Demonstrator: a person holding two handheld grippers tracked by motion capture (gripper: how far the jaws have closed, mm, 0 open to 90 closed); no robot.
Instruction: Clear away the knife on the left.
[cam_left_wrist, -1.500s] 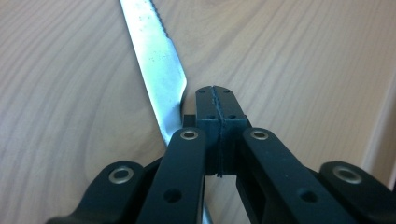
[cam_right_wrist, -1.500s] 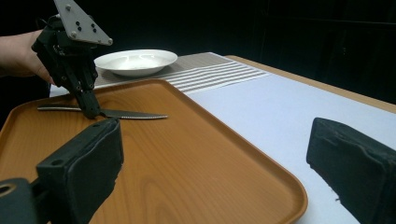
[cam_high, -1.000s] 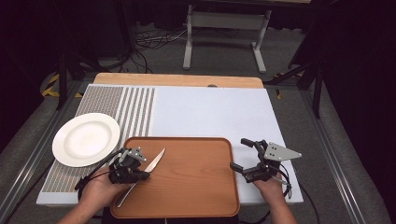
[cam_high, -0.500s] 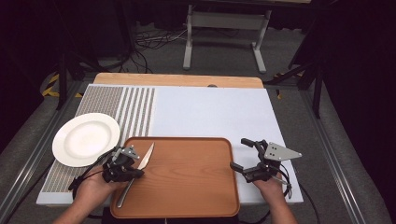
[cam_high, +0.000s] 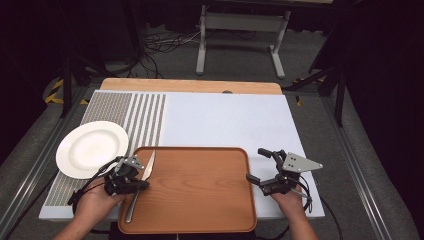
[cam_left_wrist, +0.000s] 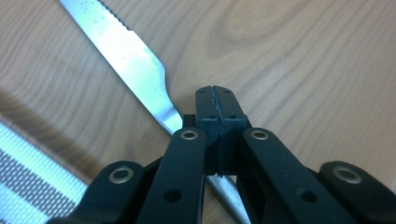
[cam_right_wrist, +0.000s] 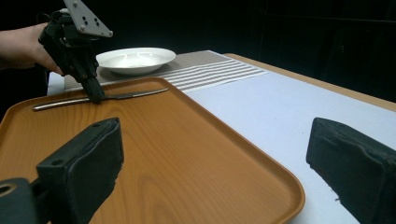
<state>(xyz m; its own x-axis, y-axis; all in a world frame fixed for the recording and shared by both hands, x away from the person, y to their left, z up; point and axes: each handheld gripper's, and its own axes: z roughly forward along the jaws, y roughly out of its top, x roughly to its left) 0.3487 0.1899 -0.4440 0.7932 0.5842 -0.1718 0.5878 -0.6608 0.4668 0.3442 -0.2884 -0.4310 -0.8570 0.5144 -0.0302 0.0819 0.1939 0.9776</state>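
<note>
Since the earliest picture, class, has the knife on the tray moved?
Yes. The knife, gripped by the left hand-held gripper, has swung its blade tip toward the tray's left rim, nearer the white plate.

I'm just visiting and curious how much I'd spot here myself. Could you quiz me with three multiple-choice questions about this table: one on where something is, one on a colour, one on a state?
1. Where does the knife lie?
A. on the white plate
B. on the wooden tray
C. on the floor

2. What colour is the plate?
A. white
B. blue
C. black

3. How do the right gripper's jaws stand?
A. clamped on the knife
B. shut on the plate
C. open, holding nothing

Answers: 1 B, it rests along the tray's left edge. 2 A, plainly white. 3 C, wide apart with bare tray between.
</note>
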